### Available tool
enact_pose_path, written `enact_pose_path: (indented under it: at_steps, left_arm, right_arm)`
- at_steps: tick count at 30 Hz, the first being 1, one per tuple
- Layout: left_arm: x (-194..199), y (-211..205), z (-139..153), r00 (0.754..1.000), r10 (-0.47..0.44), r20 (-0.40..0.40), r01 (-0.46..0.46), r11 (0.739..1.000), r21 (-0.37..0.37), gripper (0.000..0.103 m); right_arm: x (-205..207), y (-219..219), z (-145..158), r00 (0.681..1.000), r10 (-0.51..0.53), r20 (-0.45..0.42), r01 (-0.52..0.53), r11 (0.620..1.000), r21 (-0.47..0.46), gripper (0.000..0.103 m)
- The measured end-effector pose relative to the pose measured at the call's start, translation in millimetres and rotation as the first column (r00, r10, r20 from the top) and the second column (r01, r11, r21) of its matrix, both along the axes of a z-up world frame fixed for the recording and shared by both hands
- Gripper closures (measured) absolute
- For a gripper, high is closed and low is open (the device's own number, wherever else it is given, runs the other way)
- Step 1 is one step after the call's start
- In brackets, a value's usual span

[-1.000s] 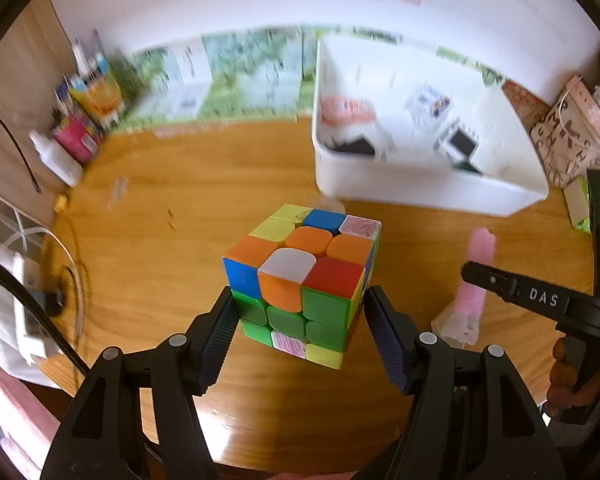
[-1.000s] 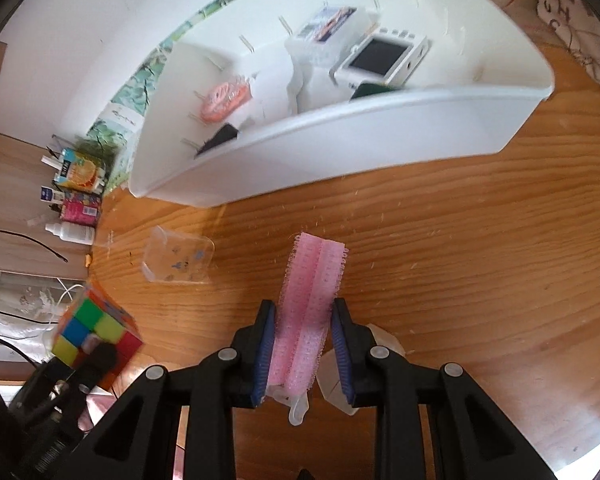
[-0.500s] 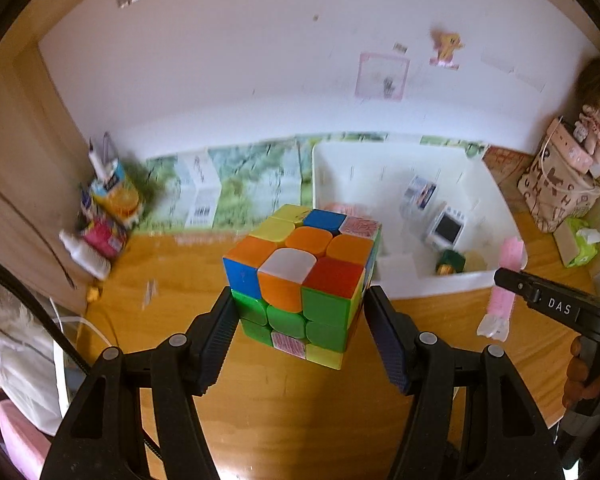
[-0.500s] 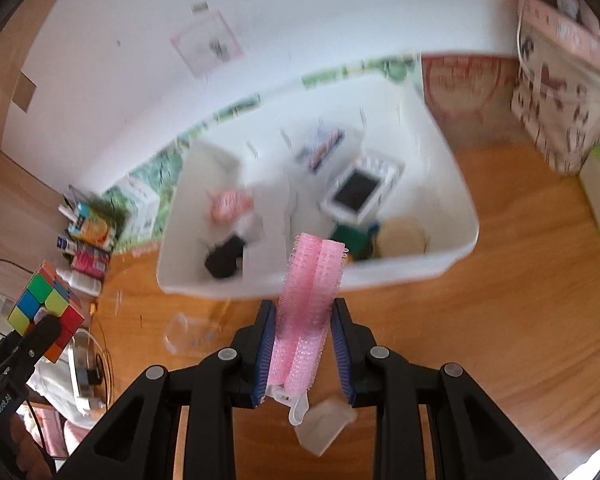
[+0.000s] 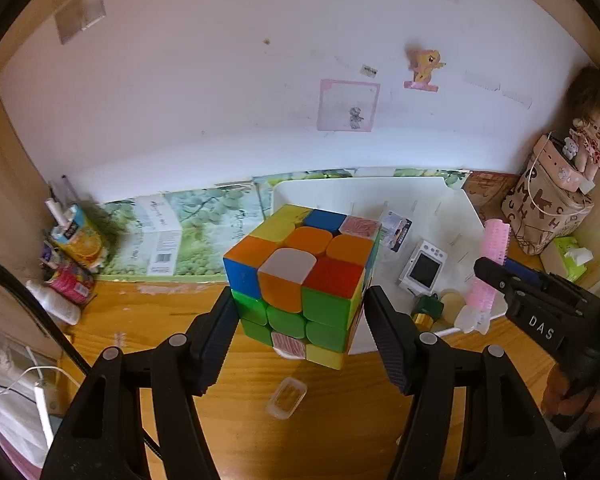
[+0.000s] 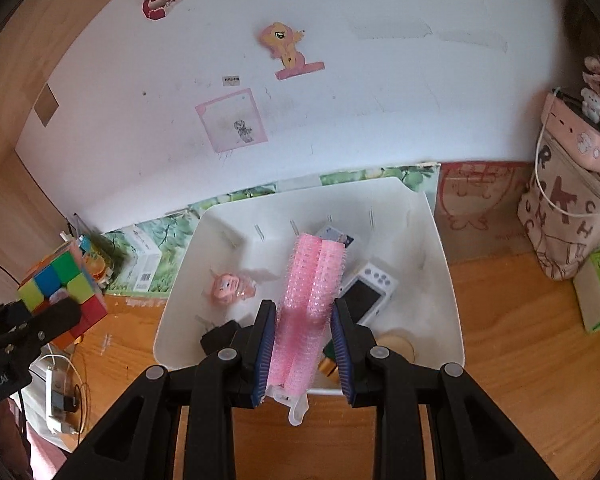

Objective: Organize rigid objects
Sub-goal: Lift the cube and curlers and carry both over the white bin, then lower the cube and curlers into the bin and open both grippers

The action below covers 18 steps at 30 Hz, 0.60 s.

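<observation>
Both tongs tilt downward, raised clear of the table: the left tongs clamp a cube, the right tongs pinch a roller.

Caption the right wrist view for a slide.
Right gripper holds a pink hair roller above the white bin; left gripper carries a puzzle cube.

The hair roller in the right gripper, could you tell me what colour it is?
Pink; the hair roller shows best in the right wrist view.
</observation>
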<state>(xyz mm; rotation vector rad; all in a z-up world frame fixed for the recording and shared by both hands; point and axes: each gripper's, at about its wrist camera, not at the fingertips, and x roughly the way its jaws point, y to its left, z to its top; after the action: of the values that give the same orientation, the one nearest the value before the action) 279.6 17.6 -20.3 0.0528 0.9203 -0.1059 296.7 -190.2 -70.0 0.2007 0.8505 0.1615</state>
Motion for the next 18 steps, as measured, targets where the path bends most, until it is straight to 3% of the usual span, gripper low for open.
enact_pose_path:
  at_steps: [10, 18]
  left_arm:
    - [30, -10, -32, 0.998, -0.055, -0.026, 0.053, 0.996, -0.071, 0.035]
    - [40, -20, -40, 0.995, -0.087, 0.040, 0.091, 0.989, -0.113, 0.035]
  right_arm:
    - [17, -3, -14, 0.999, -0.021, 0.049, 0.022, 0.999, -0.032, 0.075]
    - [21, -3, -19, 0.996, -0.023, 0.083, 0.030, 0.996, -0.081, 0.075]
